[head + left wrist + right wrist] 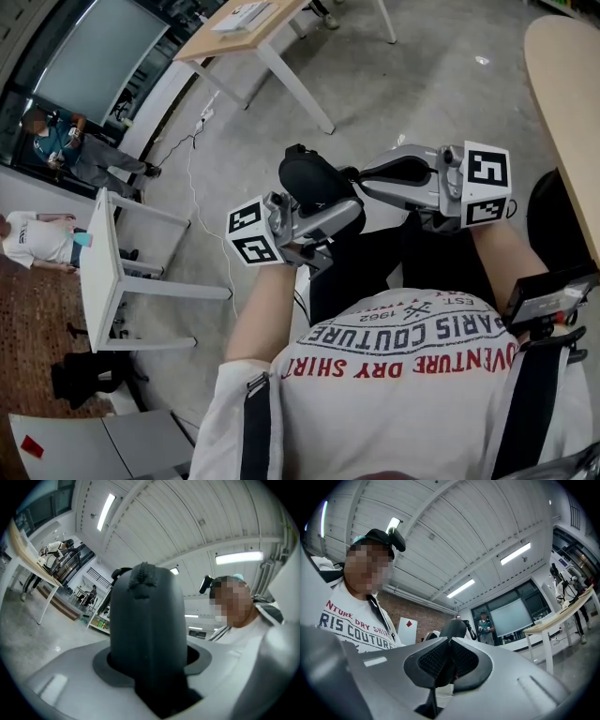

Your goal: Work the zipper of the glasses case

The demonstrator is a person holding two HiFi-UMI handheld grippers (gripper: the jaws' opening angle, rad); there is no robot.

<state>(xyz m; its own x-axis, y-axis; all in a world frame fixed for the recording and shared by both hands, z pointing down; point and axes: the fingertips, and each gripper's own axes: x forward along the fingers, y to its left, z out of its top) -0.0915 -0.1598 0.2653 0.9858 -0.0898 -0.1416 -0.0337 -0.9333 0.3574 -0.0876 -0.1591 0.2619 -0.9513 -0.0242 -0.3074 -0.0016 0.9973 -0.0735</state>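
Observation:
The black glasses case [314, 176] is held in the air in front of my chest, in the head view. My left gripper [326, 212] is shut on it from below. In the left gripper view the case [145, 630] stands upright between the jaws and fills the middle, with its zipper seam [142, 573] on top. My right gripper [362, 178] reaches the case from the right. In the right gripper view its pads [464, 660] are nearly together on a small dark tab, which looks like the zipper pull [444, 670]. The case's rounded end [453, 629] shows just beyond.
Grey floor lies below, with a white table [103, 272] at left, a wooden table [246, 28] at the back and a curved tabletop [567, 103] at right. A cable [192, 169] runs across the floor. Two people stand far left [61, 145].

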